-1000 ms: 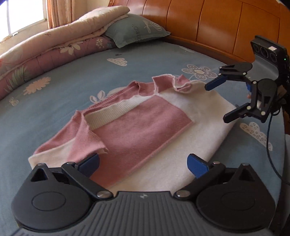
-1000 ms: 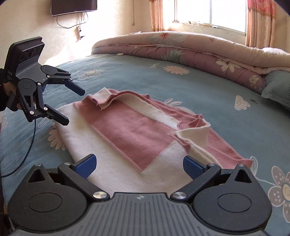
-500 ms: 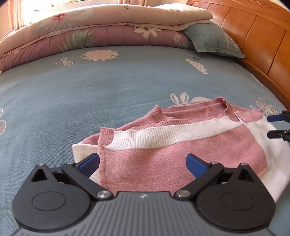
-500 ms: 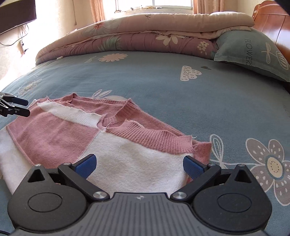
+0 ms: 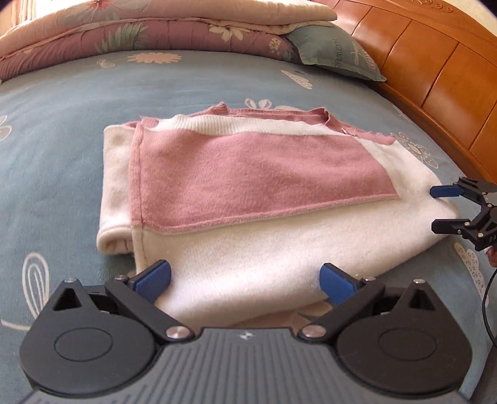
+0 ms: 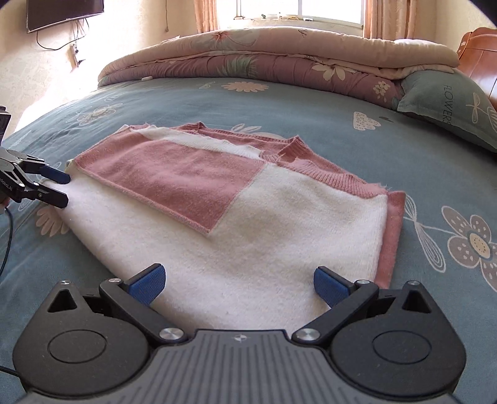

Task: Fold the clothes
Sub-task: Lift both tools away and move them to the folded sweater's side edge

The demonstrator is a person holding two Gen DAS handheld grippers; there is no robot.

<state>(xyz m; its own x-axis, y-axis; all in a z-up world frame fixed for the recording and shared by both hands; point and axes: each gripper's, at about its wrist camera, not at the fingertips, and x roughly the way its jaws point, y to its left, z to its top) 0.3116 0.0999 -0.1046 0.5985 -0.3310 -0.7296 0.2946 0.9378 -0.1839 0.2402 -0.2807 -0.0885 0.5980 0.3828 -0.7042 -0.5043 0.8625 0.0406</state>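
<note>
Pink-white sweater | near hem between left fingers; parted

1. Ahead of the right gripper's camera, a window pours bright daylight into the room, with patterned curtains hanging on either side.
2. Up at far left, a dark television sits on the pale wall, cables dangling beneath it.
3. A blue bedsheet printed with flowers and clouds spreads across the whole bed.
4. Beyond it, a folded floral quilt, pink and cream, lies along the far edge under the window.
5. At the right, a grey-green pillow rests against the quilt's end.
6. In the left gripper's camera, a glossy orange wooden headboard runs along the right side.
</note>
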